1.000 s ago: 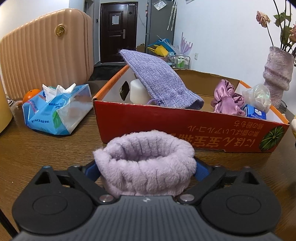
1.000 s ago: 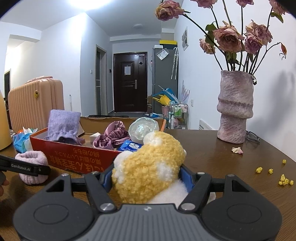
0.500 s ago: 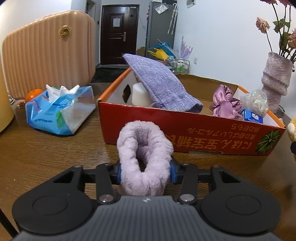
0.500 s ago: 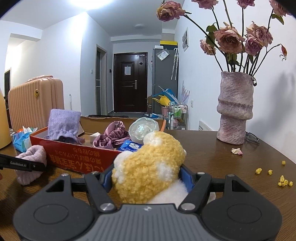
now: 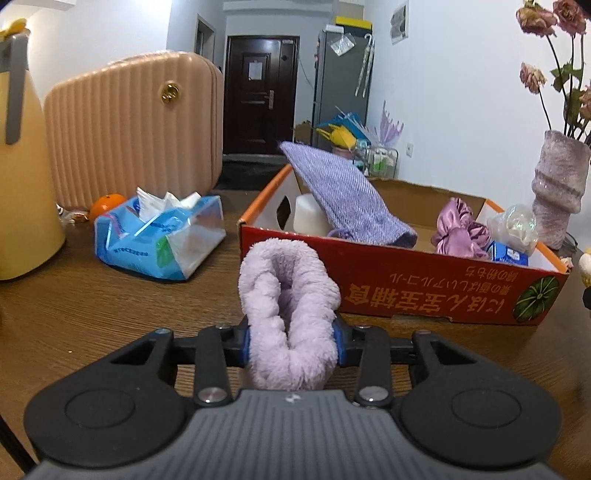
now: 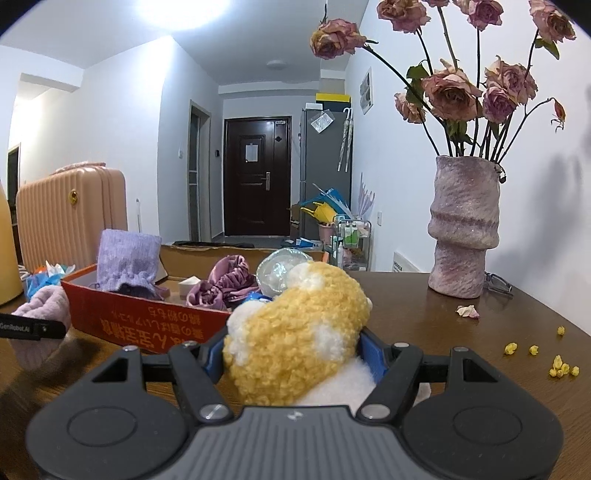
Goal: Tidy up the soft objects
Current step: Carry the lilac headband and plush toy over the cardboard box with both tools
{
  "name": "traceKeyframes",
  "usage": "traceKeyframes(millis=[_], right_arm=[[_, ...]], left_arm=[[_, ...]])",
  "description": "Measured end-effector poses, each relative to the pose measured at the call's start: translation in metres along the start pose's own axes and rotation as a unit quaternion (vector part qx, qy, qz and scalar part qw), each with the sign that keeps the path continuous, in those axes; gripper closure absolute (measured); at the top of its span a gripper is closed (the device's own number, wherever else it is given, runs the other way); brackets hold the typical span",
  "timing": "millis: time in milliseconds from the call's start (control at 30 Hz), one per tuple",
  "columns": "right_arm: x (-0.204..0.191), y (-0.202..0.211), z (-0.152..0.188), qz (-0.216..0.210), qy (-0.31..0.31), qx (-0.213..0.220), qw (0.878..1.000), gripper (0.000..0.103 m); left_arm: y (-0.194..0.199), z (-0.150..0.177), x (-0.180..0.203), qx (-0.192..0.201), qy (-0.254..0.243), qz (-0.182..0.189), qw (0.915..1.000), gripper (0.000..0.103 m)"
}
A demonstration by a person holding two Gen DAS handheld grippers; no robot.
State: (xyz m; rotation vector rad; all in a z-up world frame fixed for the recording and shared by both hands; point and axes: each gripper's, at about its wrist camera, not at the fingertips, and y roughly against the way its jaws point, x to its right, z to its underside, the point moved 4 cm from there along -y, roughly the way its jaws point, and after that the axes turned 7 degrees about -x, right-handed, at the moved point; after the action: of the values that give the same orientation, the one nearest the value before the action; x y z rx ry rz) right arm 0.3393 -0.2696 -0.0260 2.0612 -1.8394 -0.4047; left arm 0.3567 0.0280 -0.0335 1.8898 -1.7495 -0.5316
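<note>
squeezed lilac band (image 5: 290,314) now stands narrow, upright.

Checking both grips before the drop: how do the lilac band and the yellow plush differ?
The lilac band is a plain fleece loop pinched flat; the yellow plush is curly, white-patched and bulges rounded. The left tool is closing narrow; the right tool stands wider. Both are soft and gripped.

White walls (image 6: 122,122) and a bright ceiling light (image 6: 184,7) are seen. A dark door (image 5: 258,94) is set at the hallway's end, beside a grey refrigerator (image 6: 325,166). A wooden table (image 5: 92,306) is spread below.
</note>
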Motion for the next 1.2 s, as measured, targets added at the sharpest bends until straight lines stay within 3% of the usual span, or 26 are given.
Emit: traceKeyframes(millis=[733,1200], right_arm=[[-0.027,0.027,-0.009,-0.025,-0.016,0.042,0.999,0.034],[-0.052,0.028,-0.025,-0.039,-0.015,0.085,0.996,0.034]], left_arm=[[0.052,-0.009,0.012,0.081,0.021,0.012,0.9964,0.066],[0.06,-0.029,0.038,0.12,0.027,0.033,0.9918,0.066]])
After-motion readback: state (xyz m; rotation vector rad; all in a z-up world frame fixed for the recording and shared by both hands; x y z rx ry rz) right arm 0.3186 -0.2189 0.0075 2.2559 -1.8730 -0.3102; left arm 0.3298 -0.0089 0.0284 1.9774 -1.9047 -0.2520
